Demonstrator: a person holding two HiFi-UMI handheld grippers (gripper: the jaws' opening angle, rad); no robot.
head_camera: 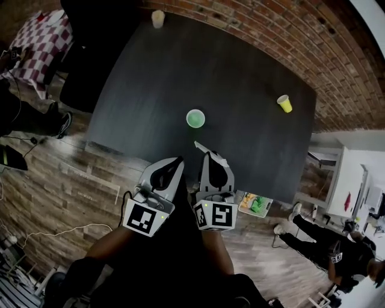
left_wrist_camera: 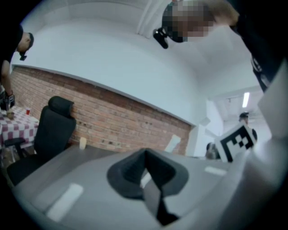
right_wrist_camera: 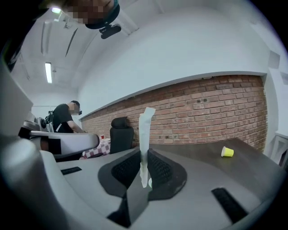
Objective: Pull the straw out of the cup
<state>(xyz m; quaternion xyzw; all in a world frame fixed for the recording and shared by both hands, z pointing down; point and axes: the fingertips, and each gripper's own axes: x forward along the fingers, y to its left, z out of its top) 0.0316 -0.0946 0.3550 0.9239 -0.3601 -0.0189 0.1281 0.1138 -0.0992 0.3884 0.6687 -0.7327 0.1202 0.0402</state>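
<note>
Dark bench (head_camera: pixel 240 72) under brick wall (head_camera: pixel 271 30). The right hand-held gripper (right_wrist_camera: pixel 144 155) pinches the straw (right_wrist_camera: pixel 145 126) lengthwise, short of the green cup (head_camera: pixel 195 118). The left hand-held gripper (left_wrist_camera: pixel 145 156) is pressed together, empty.

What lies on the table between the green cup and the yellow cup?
Nothing. In the head view the dark table is bare between the green cup and the yellow cup.

Dark matte table top (head_camera: pixel 240 72) lies open between three well-separated obstacles: round green cup (head_camera: pixel 195 118) near its middle, small yellow cup (head_camera: pixel 284 103) toward the right, pale translucent cup (head_camera: pixel 157 18) at the far edge
</note>
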